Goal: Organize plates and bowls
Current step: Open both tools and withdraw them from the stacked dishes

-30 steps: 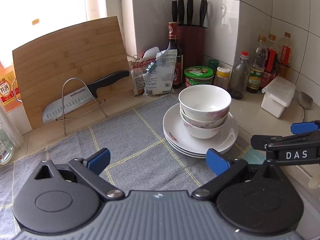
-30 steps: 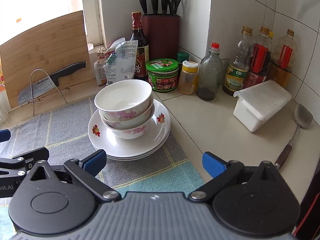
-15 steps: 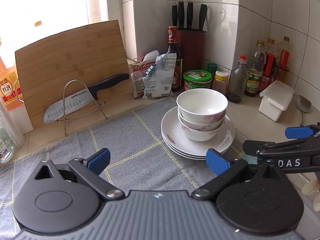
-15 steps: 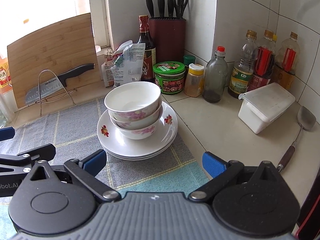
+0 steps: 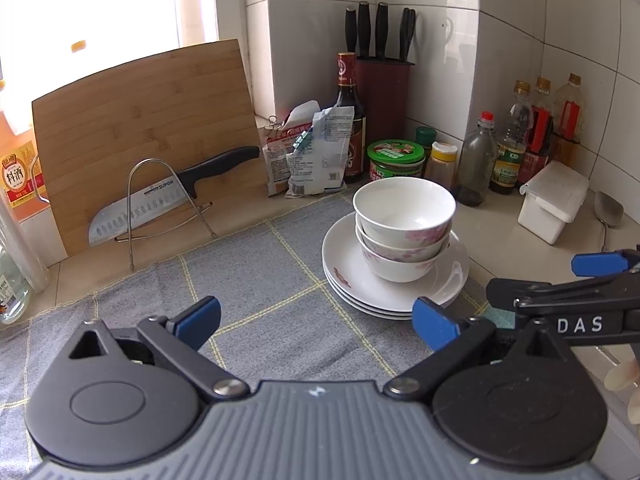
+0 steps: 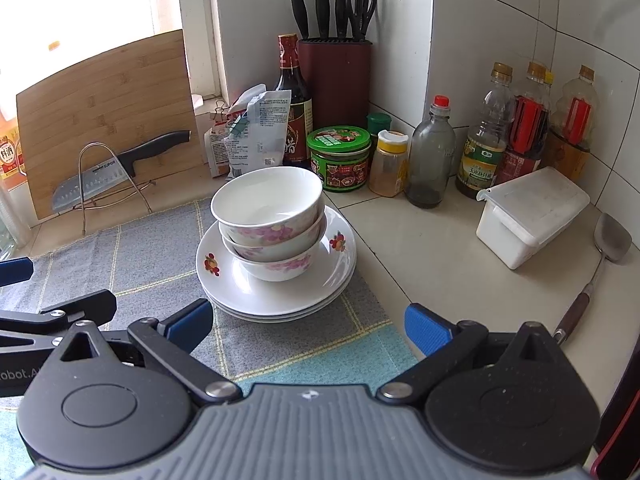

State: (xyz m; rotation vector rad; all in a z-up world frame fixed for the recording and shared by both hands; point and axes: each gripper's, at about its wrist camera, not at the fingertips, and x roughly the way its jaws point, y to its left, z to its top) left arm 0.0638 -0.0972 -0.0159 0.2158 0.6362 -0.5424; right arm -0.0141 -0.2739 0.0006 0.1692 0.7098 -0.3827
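While your left gripper [image 5: 316,320] and right gripper [image 6: 308,322] hang spread and empty, three bowls [image 6: 268,216] sit nested on seemingly three plates [image 6: 276,280].

cutting board [image 5: 148,120], cleaver [image 5: 160,200], knife block [image 6: 336,80], white lidded box [image 6: 532,216], spatula [image 6: 600,264]

The left wrist camera looks forward and slightly down along its spread fingers from low over the grey checked cloth [image 5: 256,280], toward the tiled corner, with the cutting board [image 5: 152,128] ahead on the left. The right wrist camera sits just beside it to the right, facing the same corner. Both share the stacked bowls [image 5: 404,228] [image 6: 268,220] on plates [image 5: 360,280] [image 6: 276,296], near in each, and the knife block [image 6: 334,76].
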